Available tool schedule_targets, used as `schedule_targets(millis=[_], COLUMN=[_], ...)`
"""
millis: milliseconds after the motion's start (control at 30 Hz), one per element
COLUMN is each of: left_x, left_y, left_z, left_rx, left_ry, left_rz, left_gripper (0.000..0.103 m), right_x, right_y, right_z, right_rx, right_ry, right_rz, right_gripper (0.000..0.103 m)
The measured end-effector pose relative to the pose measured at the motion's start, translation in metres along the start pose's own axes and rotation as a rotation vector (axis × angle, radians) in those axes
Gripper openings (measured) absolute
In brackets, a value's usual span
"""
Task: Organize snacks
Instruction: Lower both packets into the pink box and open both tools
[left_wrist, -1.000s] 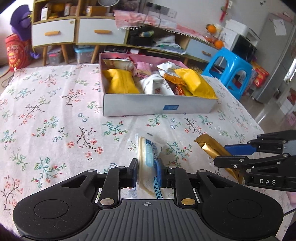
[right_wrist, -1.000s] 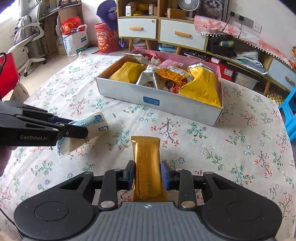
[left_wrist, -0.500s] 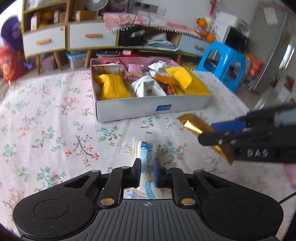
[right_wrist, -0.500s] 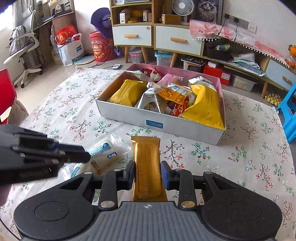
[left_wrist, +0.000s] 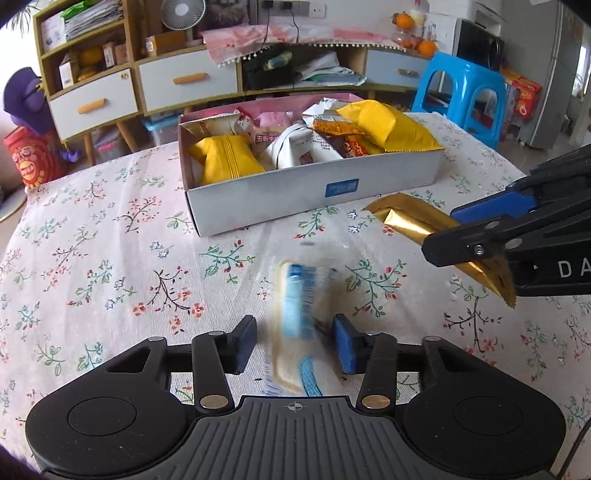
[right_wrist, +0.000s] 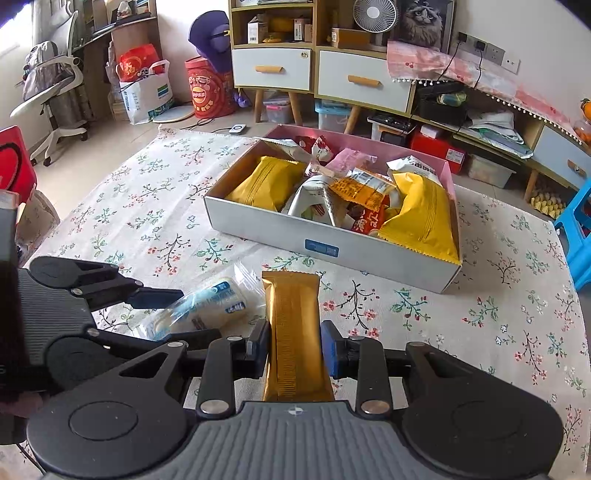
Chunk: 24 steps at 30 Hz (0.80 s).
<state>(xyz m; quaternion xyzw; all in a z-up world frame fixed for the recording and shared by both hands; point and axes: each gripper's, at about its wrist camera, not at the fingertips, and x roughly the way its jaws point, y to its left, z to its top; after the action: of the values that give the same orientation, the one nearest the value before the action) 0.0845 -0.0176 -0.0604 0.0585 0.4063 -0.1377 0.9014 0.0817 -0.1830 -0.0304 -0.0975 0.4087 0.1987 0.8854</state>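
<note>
Left gripper (left_wrist: 293, 341) jaws are just opening, releasing my blue-and-white packet (left_wrist: 295, 314) between them; right gripper (right_wrist: 294, 347) is clenching the gold bar (right_wrist: 293, 332).

Two wrist fisheye views angled down, close over the worktop (left_wrist: 92, 258), both facing the snack box (left_wrist: 314, 192) (right_wrist: 332, 243) toward its far edge, each catching the other gripper

left tool (left_wrist: 295, 345) just opening, blurred packet (left_wrist: 295, 317) between

A blue stool (left_wrist: 465, 92) stands at two o'clock; a desk fan (right_wrist: 375, 14) tops the cabinet (right_wrist: 314, 70) at twelve.
</note>
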Motion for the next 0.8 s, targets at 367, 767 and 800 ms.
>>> schedule_targets(millis=[367, 767, 800], left_x=[-0.023, -0.014, -0.009], left_y=[0.014, 0.025, 0.026], left_z=[0.008, 0.082, 0.09], left_rx=[-0.161, -0.163, -0.166], left_ry=[-0.024, -0.104, -0.111], left_rz=[-0.104, -0.083, -0.079], left_gripper=[0.017, 0.018, 0.018], right_x=[-0.005, 0.013, 0.018], right_y=[-0.009, -0.045, -0.049], right_z=[0.007, 0.072, 0.079], right_rx=[0.042, 0.132, 0.138], right_ry=[-0.023, -0.101, -0.104], right_rz=[-0.006, -0.039, -0.044], right_gripper=[0.019, 0.019, 0.019])
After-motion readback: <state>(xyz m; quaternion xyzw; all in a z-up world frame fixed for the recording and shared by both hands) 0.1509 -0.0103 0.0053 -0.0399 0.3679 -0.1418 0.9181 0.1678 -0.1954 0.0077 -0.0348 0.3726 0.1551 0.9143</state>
